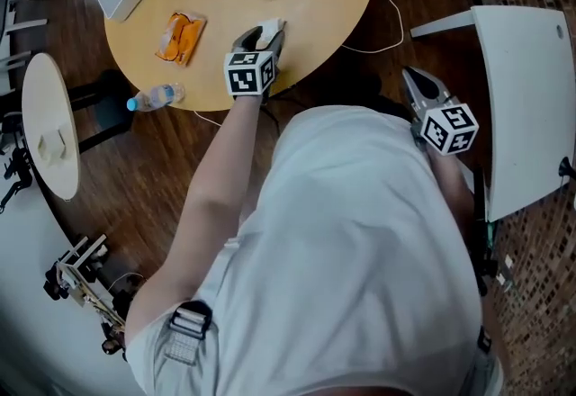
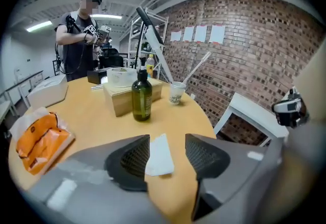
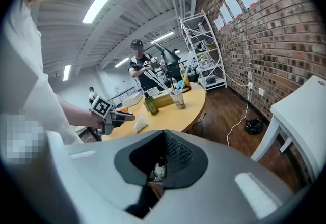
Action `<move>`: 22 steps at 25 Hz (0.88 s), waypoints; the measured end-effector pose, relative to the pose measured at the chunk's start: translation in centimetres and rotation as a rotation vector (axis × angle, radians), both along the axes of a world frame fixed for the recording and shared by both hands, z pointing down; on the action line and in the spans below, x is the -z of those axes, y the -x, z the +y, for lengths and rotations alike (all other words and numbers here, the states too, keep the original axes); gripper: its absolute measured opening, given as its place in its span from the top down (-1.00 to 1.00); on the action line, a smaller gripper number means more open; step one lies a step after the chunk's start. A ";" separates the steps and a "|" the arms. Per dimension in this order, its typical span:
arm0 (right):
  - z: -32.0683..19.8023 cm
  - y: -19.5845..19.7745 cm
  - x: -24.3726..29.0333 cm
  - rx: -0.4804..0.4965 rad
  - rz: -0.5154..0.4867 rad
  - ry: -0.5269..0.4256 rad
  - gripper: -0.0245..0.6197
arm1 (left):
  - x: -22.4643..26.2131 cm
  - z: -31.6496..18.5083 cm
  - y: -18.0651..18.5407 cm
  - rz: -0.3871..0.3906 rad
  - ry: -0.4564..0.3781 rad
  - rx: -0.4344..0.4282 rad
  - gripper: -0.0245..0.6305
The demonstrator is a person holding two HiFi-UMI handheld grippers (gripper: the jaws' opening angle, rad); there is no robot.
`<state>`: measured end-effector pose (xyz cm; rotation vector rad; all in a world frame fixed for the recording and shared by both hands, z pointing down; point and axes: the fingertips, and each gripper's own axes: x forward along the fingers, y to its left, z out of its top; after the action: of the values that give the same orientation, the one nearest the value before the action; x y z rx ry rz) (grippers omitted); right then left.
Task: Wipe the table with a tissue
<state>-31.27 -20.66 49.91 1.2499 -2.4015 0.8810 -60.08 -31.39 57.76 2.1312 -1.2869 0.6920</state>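
**Fig.** Your L tongs [image 2: 167, 142] stand wide open, straddling the tissue [image 2: 160, 156] w/o gripping it. The tissue lies flat on the counter [image 2: 91, 116], near its 5 o'clock edge in the head view. Your R tongs [image 3: 164, 139], off the counter at 4 o'clock, are closed on a small white scrap [image 3: 159, 169].

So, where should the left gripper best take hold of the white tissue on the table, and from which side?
Probably grip the tissue across its middle, coming from above. It lies nearly flat on the table, so a side approach finds no edge to catch. The left gripper is open, with its jaws either side of the narrow width. Closing there should bunch it up.
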 end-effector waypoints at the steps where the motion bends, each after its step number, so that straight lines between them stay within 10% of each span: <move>1: -0.4 -0.4 0.2 -0.004 0.001 -0.002 0.90 | -0.5 -0.4 0.4 -0.017 0.020 0.002 0.17; 12: -1.7 -4.3 -0.5 -0.075 0.027 0.032 0.90 | -5.6 -1.3 2.7 0.022 0.282 0.055 0.04; 22: -2.9 -3.9 -0.7 -0.049 0.027 0.037 0.90 | -7.2 -1.1 1.8 0.046 0.340 0.036 0.53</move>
<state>-27.42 -23.57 50.56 1.3038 -2.3319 0.9121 -61.91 -32.52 64.95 1.8341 -1.0924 0.7802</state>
